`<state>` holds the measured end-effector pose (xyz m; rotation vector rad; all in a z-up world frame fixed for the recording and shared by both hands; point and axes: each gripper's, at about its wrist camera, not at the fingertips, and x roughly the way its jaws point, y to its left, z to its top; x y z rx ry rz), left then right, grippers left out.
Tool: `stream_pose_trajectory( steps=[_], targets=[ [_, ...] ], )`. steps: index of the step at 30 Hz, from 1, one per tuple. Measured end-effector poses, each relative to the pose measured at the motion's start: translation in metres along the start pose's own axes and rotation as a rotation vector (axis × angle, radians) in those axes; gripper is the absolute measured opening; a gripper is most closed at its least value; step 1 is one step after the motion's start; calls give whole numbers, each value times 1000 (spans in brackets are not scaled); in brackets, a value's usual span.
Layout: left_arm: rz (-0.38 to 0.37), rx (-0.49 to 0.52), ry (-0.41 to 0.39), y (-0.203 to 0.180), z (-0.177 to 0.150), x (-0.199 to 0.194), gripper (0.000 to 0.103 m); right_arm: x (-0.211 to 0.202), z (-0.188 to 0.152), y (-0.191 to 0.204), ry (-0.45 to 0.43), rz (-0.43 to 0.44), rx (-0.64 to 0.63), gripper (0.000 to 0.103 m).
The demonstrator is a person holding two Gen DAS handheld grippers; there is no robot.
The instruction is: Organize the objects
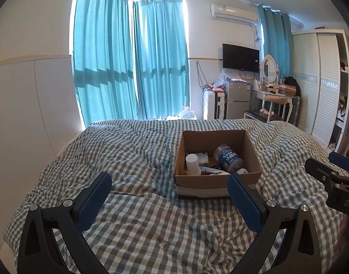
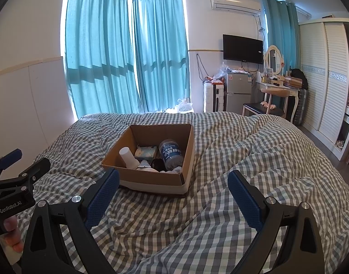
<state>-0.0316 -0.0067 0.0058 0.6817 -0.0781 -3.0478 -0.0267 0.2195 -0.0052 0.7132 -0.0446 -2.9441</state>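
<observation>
You're holding both grippers above the grey-and-white checked quilt (image 1: 137, 205) on the bed, and neither one is carrying anything. Your left gripper (image 1: 169, 189), with its black frame and blue textured pads, is hovering with its jaws spread wide, nothing between them but rumpled fabric. Your right gripper (image 2: 173, 189) is sitting just the same: jaws wide apart, empty, pointing toward the far end of the bed.

The open brown cardboard box (image 2: 151, 180) is resting on the quilt just ahead of both grippers, between them and the teal curtains (image 2: 128, 57). Inside it, the white plastic cup (image 2: 128, 157) is lying tipped toward the left wall, the clear round jar with the dark blue label (image 2: 171, 154) is leaning on its side toward the right wall, and a small pale green tissue pack (image 2: 147, 151) is sitting between them near the back. Other small items are crowding the front of the box, too jumbled to tell apart.
</observation>
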Motion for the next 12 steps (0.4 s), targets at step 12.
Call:
stream_pose_trajectory(
  steps=[12],
  targets=[
    [12,1,-7,2,-3,0,103,3,-2,0,10,-1,-3,96]
  ],
)
